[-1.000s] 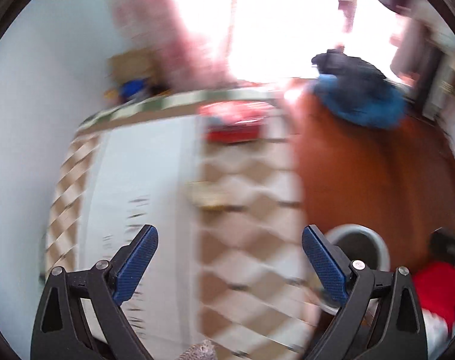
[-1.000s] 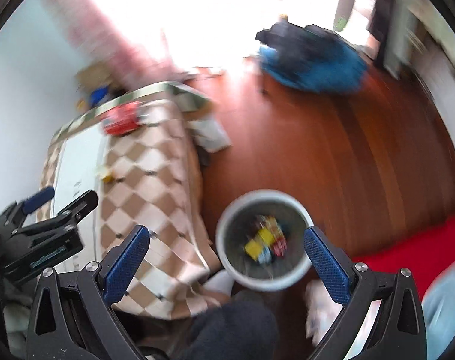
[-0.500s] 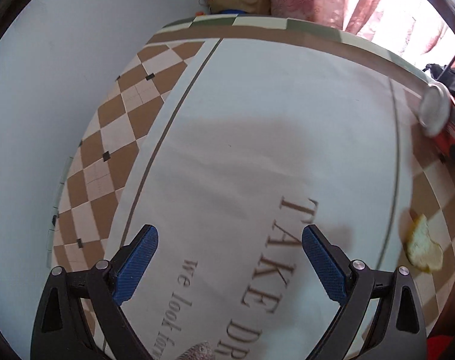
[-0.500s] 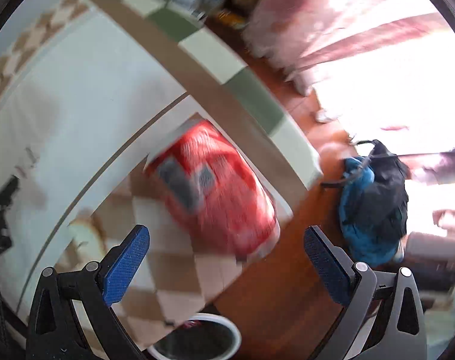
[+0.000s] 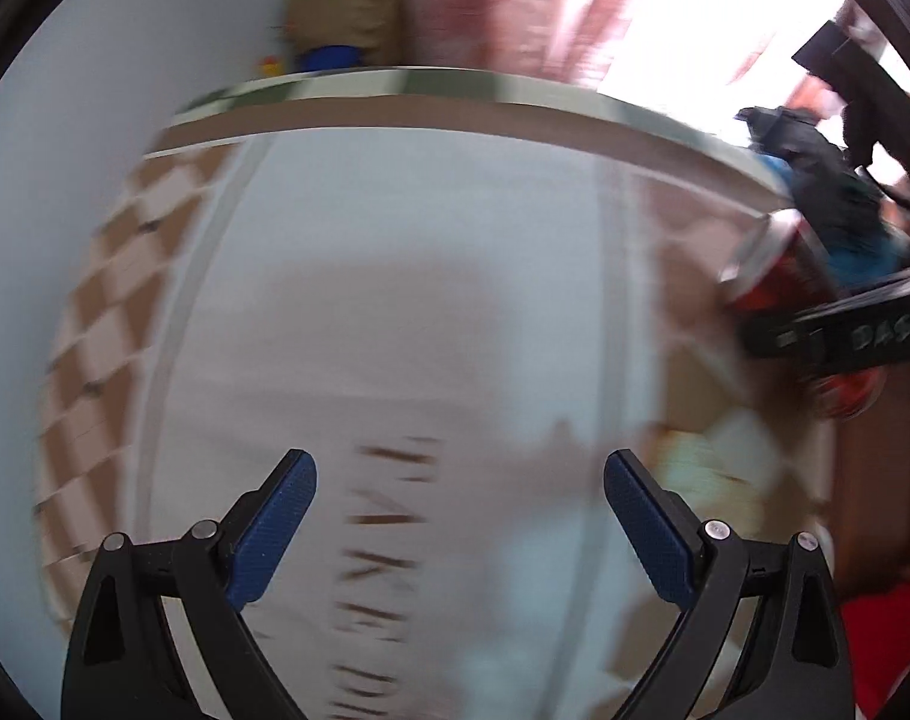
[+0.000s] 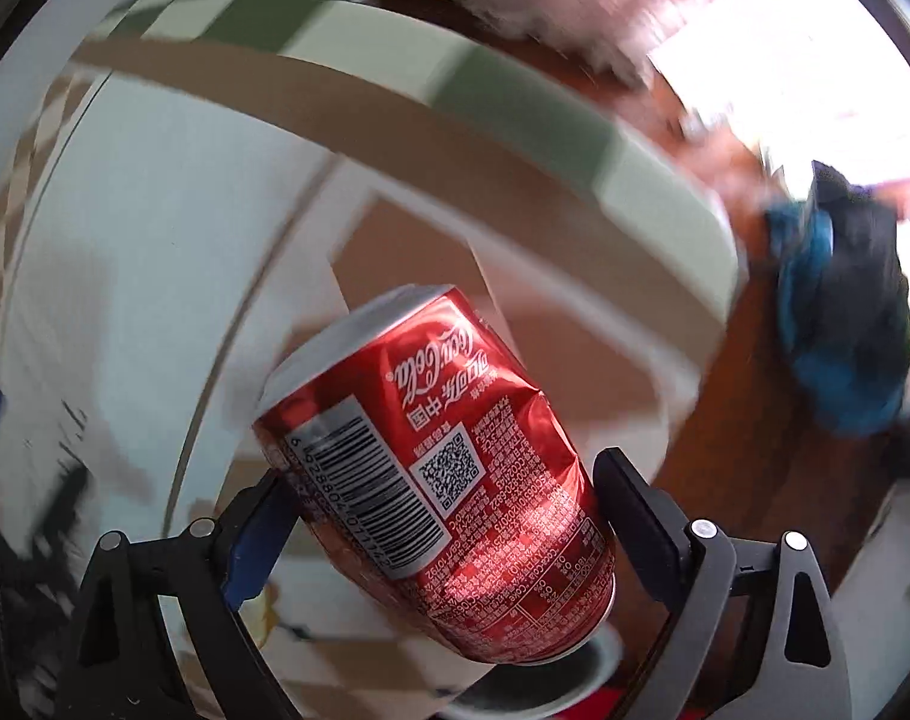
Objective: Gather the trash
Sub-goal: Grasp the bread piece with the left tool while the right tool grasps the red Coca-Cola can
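Note:
My right gripper [image 6: 449, 534] is shut on a dented red Coca-Cola can [image 6: 443, 480], which sits tilted between its two fingers above the bed. The can [image 5: 779, 276] and the right gripper's black finger [image 5: 845, 333] also show at the right edge of the left wrist view. My left gripper [image 5: 461, 510] is open and empty over the white middle of the bed cover [image 5: 395, 276]. A pale yellow peel [image 5: 701, 468], blurred, lies on the checkered border to its right. The rim of a white bin [image 6: 545, 690] shows below the can.
The bed cover has a brown and cream checkered border [image 5: 101, 324] and a green and white far edge [image 6: 395, 42]. A blue and black backpack [image 6: 845, 312] lies on the wooden floor. A cardboard box [image 5: 341, 18] stands against the far wall.
My right gripper has closed on the red can, which lay loose on the bed half a second ago. The left gripper has shifted slightly and stays open.

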`<move>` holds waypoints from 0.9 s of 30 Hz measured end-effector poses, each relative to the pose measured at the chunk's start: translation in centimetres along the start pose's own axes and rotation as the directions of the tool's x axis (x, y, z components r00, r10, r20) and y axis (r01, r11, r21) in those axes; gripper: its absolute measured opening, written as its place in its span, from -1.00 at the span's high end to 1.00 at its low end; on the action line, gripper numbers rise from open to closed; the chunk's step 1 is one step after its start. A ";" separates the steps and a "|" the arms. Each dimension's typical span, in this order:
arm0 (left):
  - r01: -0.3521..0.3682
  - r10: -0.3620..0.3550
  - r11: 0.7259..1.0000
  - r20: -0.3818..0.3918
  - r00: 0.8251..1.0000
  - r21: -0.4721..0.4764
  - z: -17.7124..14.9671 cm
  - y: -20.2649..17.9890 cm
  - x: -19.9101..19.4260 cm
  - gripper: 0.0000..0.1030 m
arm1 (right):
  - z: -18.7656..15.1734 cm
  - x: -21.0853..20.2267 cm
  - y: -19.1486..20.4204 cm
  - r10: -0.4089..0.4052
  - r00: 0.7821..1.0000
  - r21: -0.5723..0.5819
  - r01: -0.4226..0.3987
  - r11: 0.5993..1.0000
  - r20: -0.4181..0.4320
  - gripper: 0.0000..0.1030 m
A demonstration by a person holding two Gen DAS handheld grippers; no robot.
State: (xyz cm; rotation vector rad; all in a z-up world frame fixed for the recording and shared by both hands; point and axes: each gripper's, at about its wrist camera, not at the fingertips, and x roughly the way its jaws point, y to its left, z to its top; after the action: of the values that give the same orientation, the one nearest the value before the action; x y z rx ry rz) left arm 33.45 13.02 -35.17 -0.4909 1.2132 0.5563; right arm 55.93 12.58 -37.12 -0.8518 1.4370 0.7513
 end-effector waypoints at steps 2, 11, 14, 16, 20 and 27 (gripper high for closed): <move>0.046 -0.046 0.998 -0.010 0.999 0.033 0.1 -1.4 0.4 -0.88 | -2.0 0.0 -1.3 0.043 0.999 0.089 -0.044 0.995 0.011 -0.83; 0.057 -0.052 0.970 -0.025 0.998 0.234 -0.2 -7.5 2.0 -0.04 | -7.8 0.0 -5.4 0.134 0.988 0.309 -0.149 0.939 0.069 -0.78; 0.041 -0.040 0.971 -0.010 0.999 0.237 -0.2 -7.7 1.3 0.72 | -8.2 0.0 -5.6 0.130 0.988 0.325 -0.148 0.934 0.077 -0.75; 0.011 -0.015 0.971 0.013 1.000 0.240 -0.4 -7.7 0.7 0.84 | -8.7 0.0 -5.7 0.127 0.988 0.335 -0.150 0.930 0.089 -0.74; -0.038 0.022 0.973 0.071 0.997 0.228 -0.9 -6.0 -1.1 0.90 | -10.6 -0.4 -5.0 0.148 0.982 0.352 -0.179 0.919 0.114 -0.70; -0.119 0.083 0.973 0.182 0.980 0.197 -1.7 -3.2 -5.6 0.90 | -12.4 -1.6 -3.0 0.222 0.953 0.365 -0.285 0.886 0.205 -0.67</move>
State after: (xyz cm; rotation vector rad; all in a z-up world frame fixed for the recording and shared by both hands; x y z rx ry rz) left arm 32.89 8.71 -30.11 -0.1998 1.1189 0.5404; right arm 52.08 0.53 -34.80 -0.2894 1.5038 0.6752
